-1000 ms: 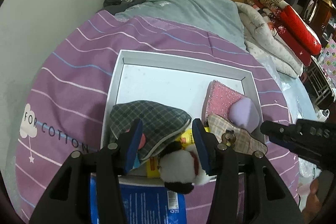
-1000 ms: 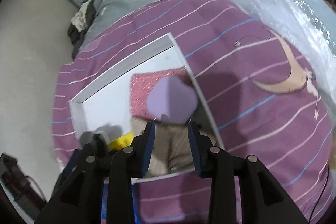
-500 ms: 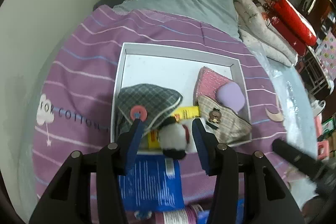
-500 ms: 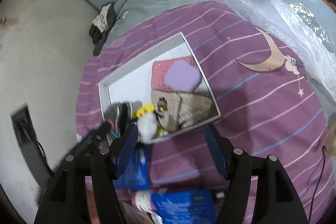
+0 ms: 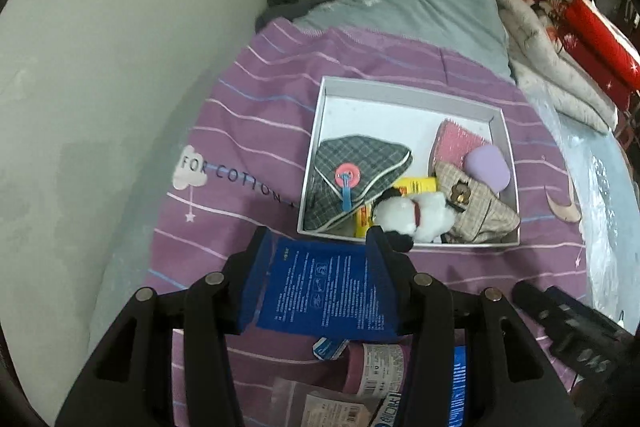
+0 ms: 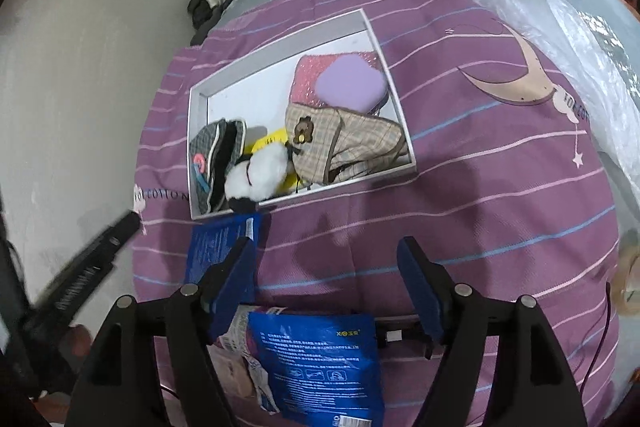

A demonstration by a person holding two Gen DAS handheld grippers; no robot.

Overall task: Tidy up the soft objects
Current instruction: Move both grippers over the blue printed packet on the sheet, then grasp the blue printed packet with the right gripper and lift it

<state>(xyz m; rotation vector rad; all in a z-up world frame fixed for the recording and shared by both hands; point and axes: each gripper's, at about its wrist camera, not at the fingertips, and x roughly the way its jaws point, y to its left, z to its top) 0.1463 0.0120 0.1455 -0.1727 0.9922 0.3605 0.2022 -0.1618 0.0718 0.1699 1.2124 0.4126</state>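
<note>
The left wrist view is showing the grey plaid pouch [image 5: 352, 179] face-on, with its pink button, lying in the left part of the white tray [image 5: 404, 91]; the right wrist view is catching that pouch [image 6: 214, 163] only edge-on. The right wrist view is giving the clearer look at the beige plaid pouch [image 6: 348, 143] with its bear badge, the lilac pad [image 6: 352, 87] lying on the pink sponge [image 6: 308, 79], and the white plush toy [image 6: 260, 173] sitting against the tray's near wall.

The left gripper [image 5: 320, 263] is hanging over a blue packet [image 5: 324, 291] just outside the tray's near edge, jaws standing wide with nothing held. The right gripper [image 6: 326, 267] is hovering over bare purple bedspread [image 6: 480, 195], jaws also wide and empty, with a second blue packet [image 6: 320, 363] lying below it. The tray's far-left part is showing bare white floor, and the bedspread to the right of the tray is lying open.
</note>
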